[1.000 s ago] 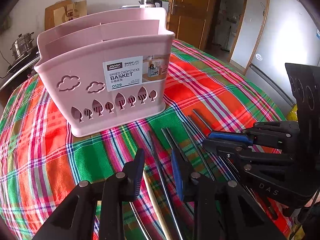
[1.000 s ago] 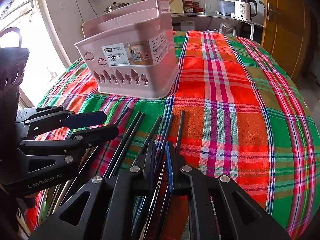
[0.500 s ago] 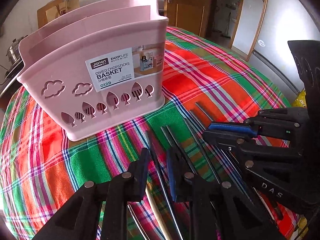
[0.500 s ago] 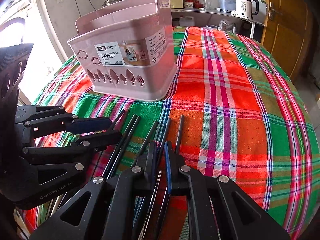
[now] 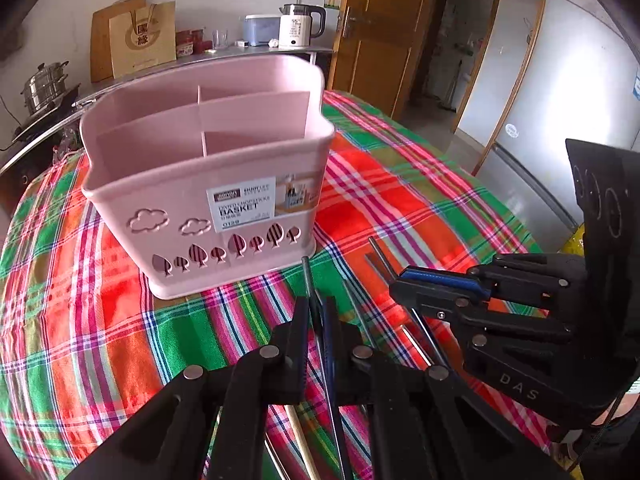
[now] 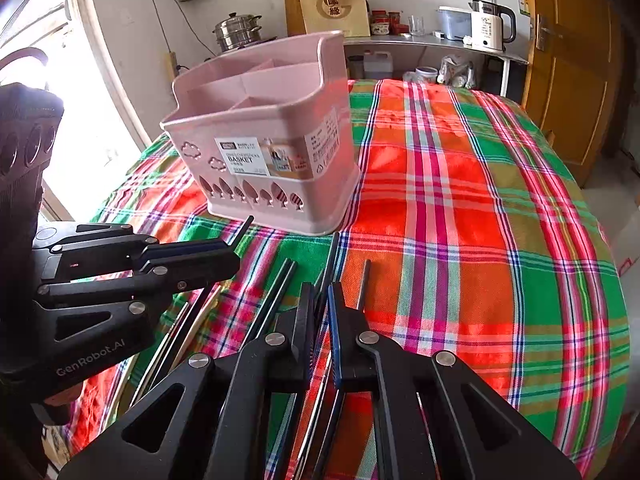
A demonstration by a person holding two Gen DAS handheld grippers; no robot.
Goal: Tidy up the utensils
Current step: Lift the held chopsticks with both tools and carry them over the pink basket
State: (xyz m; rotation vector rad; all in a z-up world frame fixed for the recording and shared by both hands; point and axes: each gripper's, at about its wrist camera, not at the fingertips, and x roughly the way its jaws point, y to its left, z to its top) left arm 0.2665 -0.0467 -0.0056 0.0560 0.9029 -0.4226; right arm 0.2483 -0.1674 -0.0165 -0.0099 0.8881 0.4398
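Left wrist view takes in the whole bench (image 5: 420, 184), draped in a loud red, green and pink plaid cloth (image 5: 80, 320). The biggest thing on it is the pink divided basket (image 5: 192, 184), standing upright toward the far side, its compartments showing nothing inside as far as I can see. Nearer, between the basket and the two tools, lies a loose row of dark chopsticks (image 6: 276, 296), with a paler stick or two mixed in at the near left.

The left tongs (image 5: 316, 312) are clenched on one thin dark chopstick (image 5: 306, 276), whose tip pokes out toward the basket's foot; its jaws have just been closing on it. From the right wrist view, the right tongs (image 6: 320, 304) are likewise clamped around a dark chopstick (image 6: 332, 252) that runs out ahead toward the basket's near right corner. Each tool shows up in the other's view, side by side and close, neither touching the basket.

By my reckoning the job is barely begun: nothing has reached the basket, two sticks are gripped and seem just off the cloth, and the rest of the row is left to collect and stand in a compartment.
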